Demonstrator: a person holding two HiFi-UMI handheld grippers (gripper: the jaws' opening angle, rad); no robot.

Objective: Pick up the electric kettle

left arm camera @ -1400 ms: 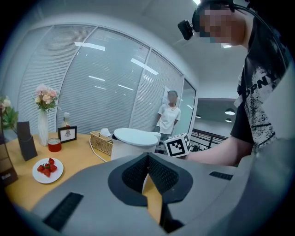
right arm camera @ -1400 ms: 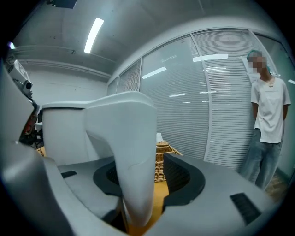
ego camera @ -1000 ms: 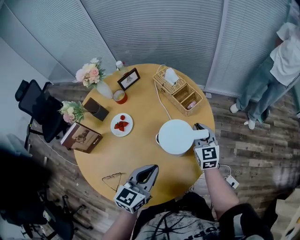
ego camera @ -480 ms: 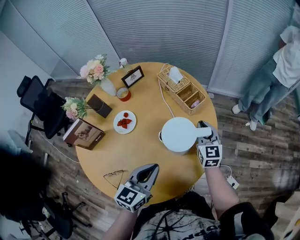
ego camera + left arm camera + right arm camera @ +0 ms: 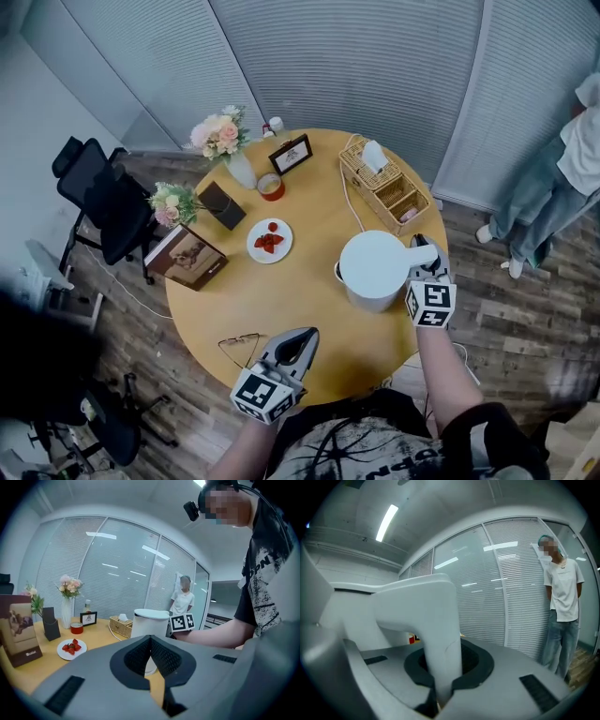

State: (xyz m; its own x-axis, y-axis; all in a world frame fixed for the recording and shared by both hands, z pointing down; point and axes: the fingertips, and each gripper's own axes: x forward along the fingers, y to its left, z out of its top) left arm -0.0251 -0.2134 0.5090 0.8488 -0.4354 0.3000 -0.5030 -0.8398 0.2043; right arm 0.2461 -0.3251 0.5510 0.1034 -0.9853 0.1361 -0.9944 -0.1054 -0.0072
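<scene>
A white electric kettle (image 5: 375,267) stands at the right side of the round wooden table (image 5: 281,300). My right gripper (image 5: 421,255) is shut on the kettle's handle (image 5: 422,253), which fills the gap between its jaws in the right gripper view (image 5: 440,634). I cannot tell whether the kettle is clear of its base. My left gripper (image 5: 302,339) hangs shut and empty over the table's front edge. In the left gripper view the kettle (image 5: 150,627) shows beyond the closed jaws of the left gripper (image 5: 151,641).
A wicker basket (image 5: 389,187) with tissues stands behind the kettle, and a white cord (image 5: 352,202) runs past it. A plate of strawberries (image 5: 270,241), a red cup (image 5: 271,186), a photo frame (image 5: 291,155), flowers (image 5: 223,139), a book (image 5: 186,258) and glasses (image 5: 242,349) lie left. A person (image 5: 562,178) stands at the far right.
The head view has swung, so the table sits further right in the picture. The right gripper and the kettle look slightly raised. The left gripper stays shut near the front edge.
</scene>
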